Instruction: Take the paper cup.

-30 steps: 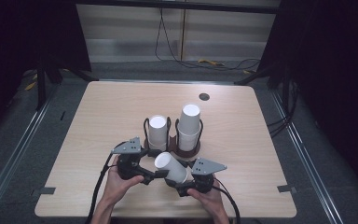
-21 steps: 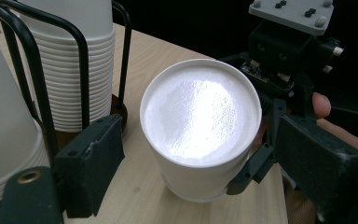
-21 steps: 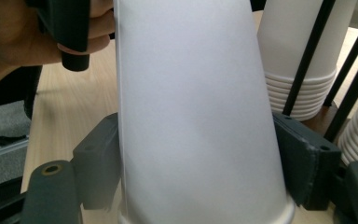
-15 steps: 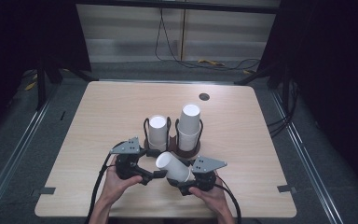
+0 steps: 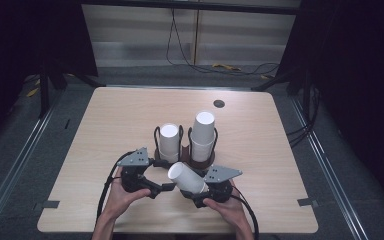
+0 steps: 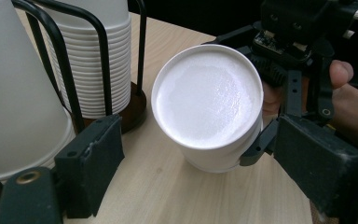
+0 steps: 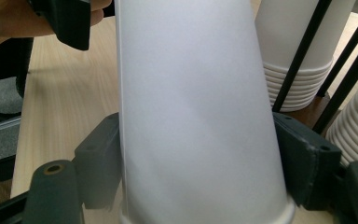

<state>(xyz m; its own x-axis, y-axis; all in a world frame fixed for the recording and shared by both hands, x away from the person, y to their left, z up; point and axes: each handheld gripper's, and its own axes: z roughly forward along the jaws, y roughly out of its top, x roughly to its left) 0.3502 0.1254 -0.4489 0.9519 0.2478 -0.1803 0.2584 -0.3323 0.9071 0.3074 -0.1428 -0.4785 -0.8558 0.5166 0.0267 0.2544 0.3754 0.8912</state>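
At the table's near edge, your right gripper [image 5: 196, 189] clamps a white cup [image 5: 186, 177] by its sides, tipped with its base toward the left gripper [image 5: 152, 186], whose jaws stand wide and hold nothing. Just beyond, two cup stacks [image 5: 203, 135] sit in their wire holder [image 5: 156, 139]. One cup looks freed; where it goes is still ahead.
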